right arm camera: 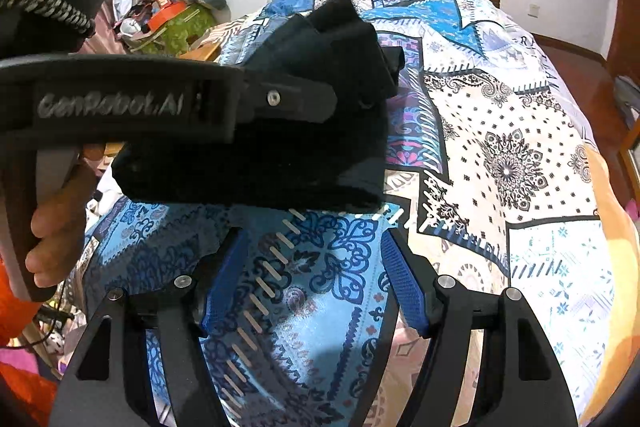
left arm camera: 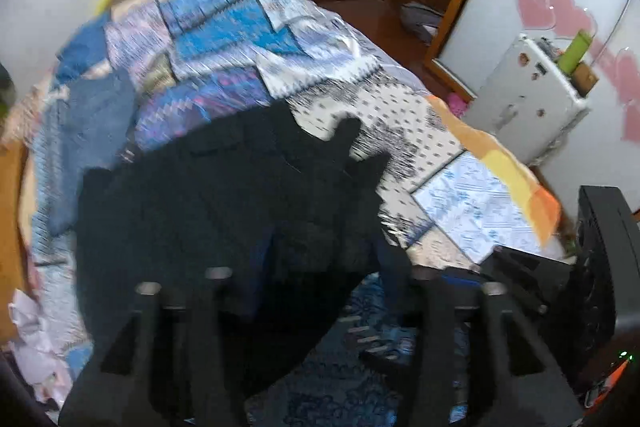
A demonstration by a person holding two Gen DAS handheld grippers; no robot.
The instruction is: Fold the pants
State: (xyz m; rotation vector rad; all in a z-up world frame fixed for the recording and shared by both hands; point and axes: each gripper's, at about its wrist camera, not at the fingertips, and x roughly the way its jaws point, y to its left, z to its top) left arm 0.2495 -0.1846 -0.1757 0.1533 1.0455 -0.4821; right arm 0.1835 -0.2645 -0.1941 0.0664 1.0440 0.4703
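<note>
Right gripper (right arm camera: 314,259): matte black finger arms with triangular cutouts, silver screws at the pivots, blue knurled pads (right arm camera: 404,287) inside. Left gripper (right arm camera: 292,99): black body, grey "GenRobot.AI" lettering on the side, one silver screw, grey trigger under the hand (right arm camera: 52,227). Braided black-and-white cable (right arm camera: 48,7) runs off the top. Person wears an orange sleeve (right arm camera: 16,315).

Open patterned bedspread (right arm camera: 500,163) rightward; folded pants (right arm camera: 320,115), seemingly low, leftward

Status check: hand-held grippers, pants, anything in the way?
Both hand-held grippers open, left over pants, right empty. Black pants folded on patterned bedspread. Nothing in the way.
</note>
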